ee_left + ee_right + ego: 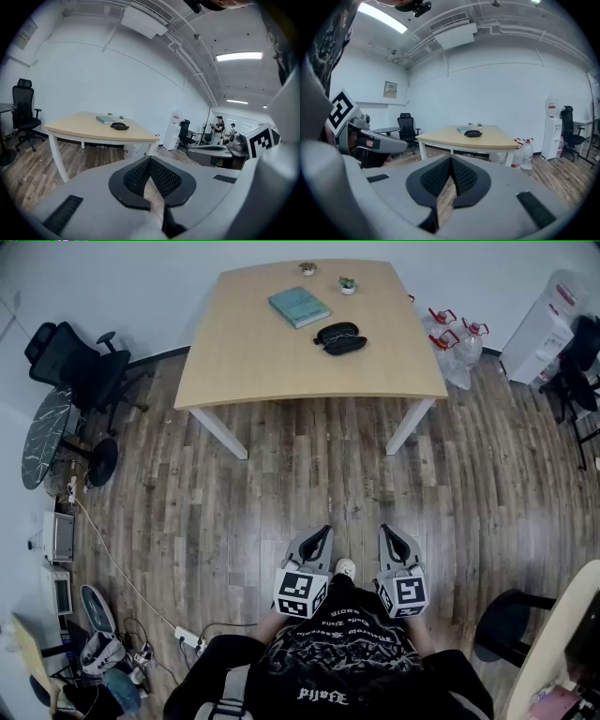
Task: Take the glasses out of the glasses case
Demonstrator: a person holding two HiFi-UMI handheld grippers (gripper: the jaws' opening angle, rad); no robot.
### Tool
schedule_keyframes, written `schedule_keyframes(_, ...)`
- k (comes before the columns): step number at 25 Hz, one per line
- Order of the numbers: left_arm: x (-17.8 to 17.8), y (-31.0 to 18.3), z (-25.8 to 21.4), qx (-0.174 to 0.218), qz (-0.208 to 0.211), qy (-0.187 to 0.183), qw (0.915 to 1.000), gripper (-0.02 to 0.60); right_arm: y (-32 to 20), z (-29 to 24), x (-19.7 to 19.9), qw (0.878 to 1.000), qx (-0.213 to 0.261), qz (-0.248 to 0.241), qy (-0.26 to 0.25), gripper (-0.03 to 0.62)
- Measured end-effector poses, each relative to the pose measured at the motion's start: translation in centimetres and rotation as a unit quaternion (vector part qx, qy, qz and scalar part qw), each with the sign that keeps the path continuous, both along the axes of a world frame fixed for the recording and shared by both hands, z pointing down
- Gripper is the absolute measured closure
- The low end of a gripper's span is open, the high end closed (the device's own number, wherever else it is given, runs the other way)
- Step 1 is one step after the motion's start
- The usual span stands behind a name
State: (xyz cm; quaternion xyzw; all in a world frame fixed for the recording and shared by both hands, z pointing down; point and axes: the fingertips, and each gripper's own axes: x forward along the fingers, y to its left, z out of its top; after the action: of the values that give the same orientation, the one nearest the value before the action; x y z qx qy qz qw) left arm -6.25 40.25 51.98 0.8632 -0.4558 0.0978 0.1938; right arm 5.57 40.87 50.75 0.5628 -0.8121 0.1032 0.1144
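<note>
A black glasses case (339,337) lies on the wooden table (272,362), toward its far right, and it looks slightly open. In the gripper views the case is small and far off (120,126) (473,133). Both grippers are held close to the person's body, well short of the table. My left gripper (324,531) (150,159) is shut with nothing in it. Beside it, my right gripper (384,529) (451,158) is shut and empty too. Whether glasses are inside the case does not show.
A teal book (299,307) and two small potted plants (347,284) sit on the table. Office chairs (80,367) stand at the left, water bottles (455,338) and a dispenser (544,324) at the right. Wooden floor lies between me and the table.
</note>
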Motion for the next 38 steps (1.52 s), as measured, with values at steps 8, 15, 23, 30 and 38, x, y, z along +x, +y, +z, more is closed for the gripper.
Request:
schedule_keyframes(8, 0.2, -0.2, 0.3, 0.0, -0.014, -0.003, 0.9999, 0.577, -0.5, 0.5, 1.3, 1.0, -0.004, 0.001, 0.024, 0.591)
schedule_keyframes(15, 0.1, -0.2, 0.2, 0.002, -0.027, -0.006, 0.9996, 0.577, -0.8, 0.3, 1.7, 1.0, 0.01, 0.003, 0.017, 0.589)
schedule_keyframes(23, -0.2, -0.1, 0.0, 0.008, -0.051, 0.007, 0.9986, 0.548, -0.7, -0.2, 2.1, 1.0, 0.019, -0.003, -0.003, 0.491)
schedule_keyframes(30, 1.0, -0.3, -0.3, 0.005, -0.042, 0.011, 0.999, 0.292, -0.9, -0.4, 2.5, 1.0, 0.025, -0.003, -0.004, 0.312)
schedule_keyframes(38, 2.4, -0.9, 0.1, 0.0, -0.062, 0.016, 0.9979, 0.247, -0.6, -0.2, 4.3, 1.0, 0.024, -0.011, -0.004, 0.303)
